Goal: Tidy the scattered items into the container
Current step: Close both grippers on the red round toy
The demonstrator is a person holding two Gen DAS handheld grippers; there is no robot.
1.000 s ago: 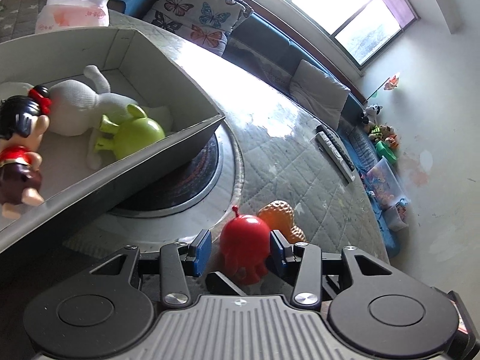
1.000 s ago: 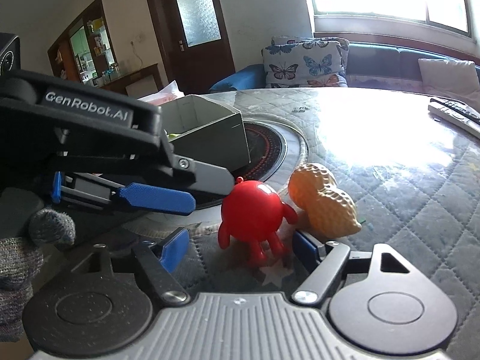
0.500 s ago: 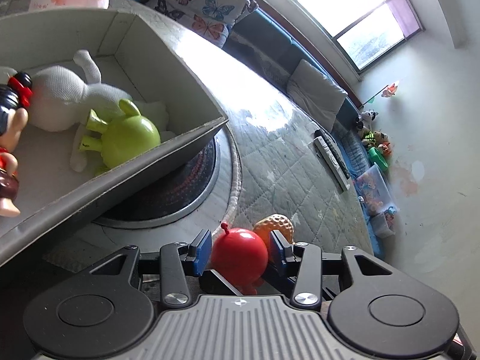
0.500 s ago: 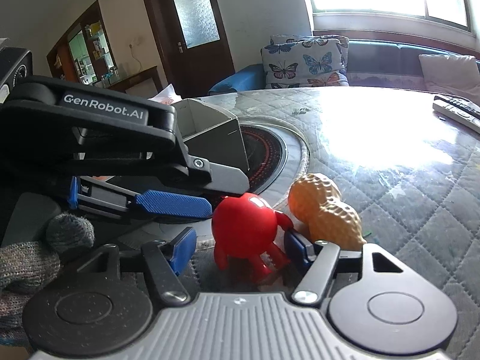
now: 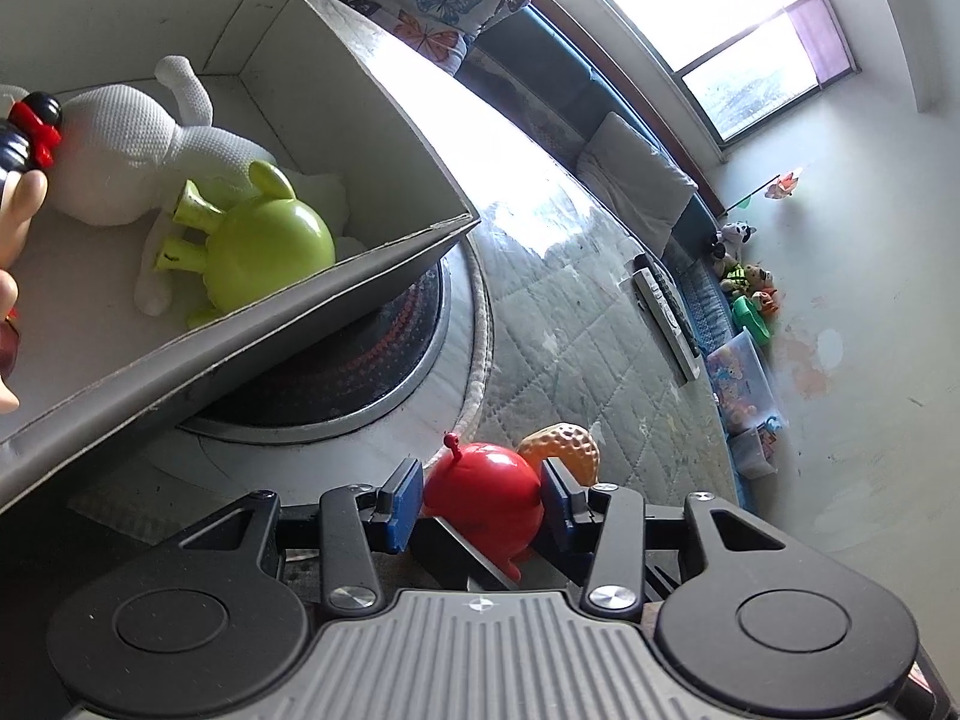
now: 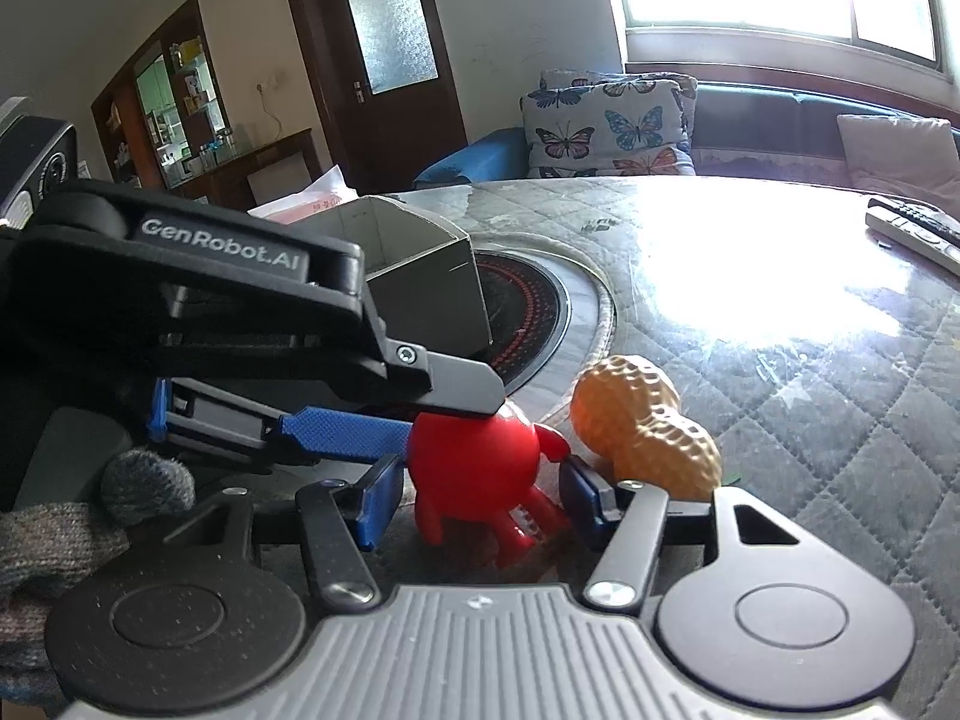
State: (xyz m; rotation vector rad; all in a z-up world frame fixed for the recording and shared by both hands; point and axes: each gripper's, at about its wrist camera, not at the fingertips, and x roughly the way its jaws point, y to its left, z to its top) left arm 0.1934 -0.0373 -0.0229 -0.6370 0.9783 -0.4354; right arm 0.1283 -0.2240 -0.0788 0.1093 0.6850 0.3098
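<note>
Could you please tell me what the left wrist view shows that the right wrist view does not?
Only the left wrist view shows inside the grey box: a white plush, a green figure and a doll.

Only the right wrist view shows the left gripper from outside and a gloved hand.

Both show the red figure, the peanut toy, and the right gripper, its jaws closing around the figure.
</note>
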